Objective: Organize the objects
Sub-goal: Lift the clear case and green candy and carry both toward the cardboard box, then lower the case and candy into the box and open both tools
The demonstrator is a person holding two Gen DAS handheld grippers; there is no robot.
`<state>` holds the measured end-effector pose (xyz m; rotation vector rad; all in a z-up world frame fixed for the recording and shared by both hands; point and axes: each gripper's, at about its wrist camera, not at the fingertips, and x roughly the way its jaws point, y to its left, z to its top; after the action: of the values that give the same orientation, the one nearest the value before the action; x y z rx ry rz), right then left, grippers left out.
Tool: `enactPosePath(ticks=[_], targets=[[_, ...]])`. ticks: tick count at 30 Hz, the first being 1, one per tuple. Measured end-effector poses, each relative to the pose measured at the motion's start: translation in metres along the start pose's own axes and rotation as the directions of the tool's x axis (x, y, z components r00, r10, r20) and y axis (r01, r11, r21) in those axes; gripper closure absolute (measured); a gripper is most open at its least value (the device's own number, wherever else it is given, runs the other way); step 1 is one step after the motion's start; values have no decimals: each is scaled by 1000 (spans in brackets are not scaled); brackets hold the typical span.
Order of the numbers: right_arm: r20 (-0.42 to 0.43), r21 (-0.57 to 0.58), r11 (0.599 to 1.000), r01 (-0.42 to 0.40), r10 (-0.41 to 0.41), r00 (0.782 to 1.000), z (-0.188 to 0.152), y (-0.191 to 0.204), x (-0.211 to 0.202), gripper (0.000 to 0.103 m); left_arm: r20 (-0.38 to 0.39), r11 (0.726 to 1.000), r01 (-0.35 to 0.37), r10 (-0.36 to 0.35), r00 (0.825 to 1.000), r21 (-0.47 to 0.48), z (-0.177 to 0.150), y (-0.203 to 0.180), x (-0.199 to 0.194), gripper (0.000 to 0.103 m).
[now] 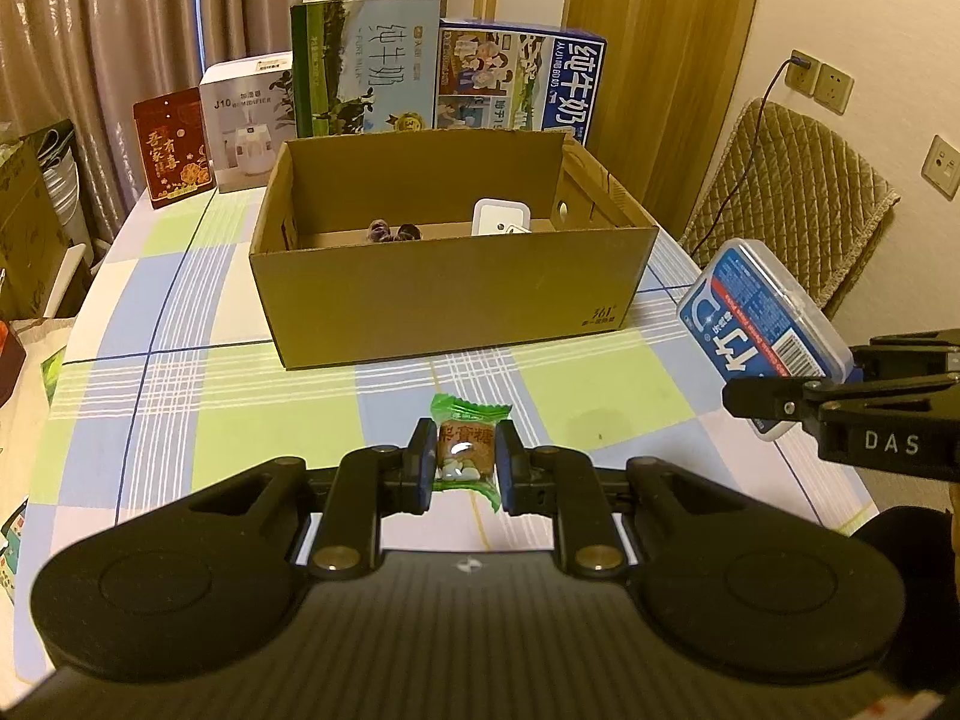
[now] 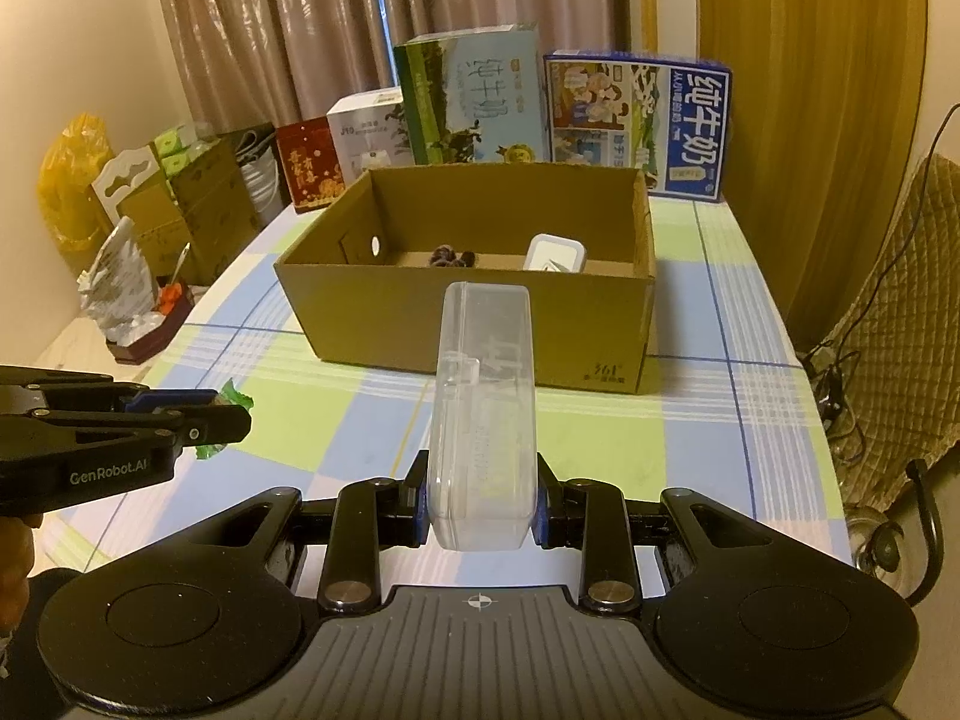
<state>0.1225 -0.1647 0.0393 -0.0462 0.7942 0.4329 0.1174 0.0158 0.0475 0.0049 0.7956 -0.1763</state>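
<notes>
My left gripper (image 1: 465, 461) is shut on a green-wrapped candy (image 1: 467, 447), held above the checked tablecloth in front of the open cardboard box (image 1: 444, 306). My right gripper (image 2: 483, 501) is shut on a clear plastic case (image 2: 483, 414) with a blue label, seen from the left wrist view as the plastic case (image 1: 762, 324) raised at the right. The cardboard box (image 2: 468, 324) holds a white rectangular item (image 2: 555, 253) and a small dark object (image 2: 451, 255). In the right wrist view the left gripper (image 2: 231, 414) shows at the left with the candy's green wrapper.
Milk cartons (image 1: 366, 66) and other product boxes (image 1: 246, 120) stand in a row behind the cardboard box. A padded chair (image 1: 786, 192) with a cable sits at the right. Cardboard boxes and bags (image 2: 180, 204) crowd the floor to the left of the table.
</notes>
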Motion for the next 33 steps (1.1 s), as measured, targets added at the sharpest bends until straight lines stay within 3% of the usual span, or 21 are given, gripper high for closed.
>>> enactPosePath(ticks=[15,33], targets=[[23,-11,1000,17,-17,1000,21,-11,0,75,15,999,9,-10,1000,34,20,1,5,87],[33,-39,999,-18,19,999,113,-26,30,75,37,998,41,-44,998,57,108,19,38,87]])
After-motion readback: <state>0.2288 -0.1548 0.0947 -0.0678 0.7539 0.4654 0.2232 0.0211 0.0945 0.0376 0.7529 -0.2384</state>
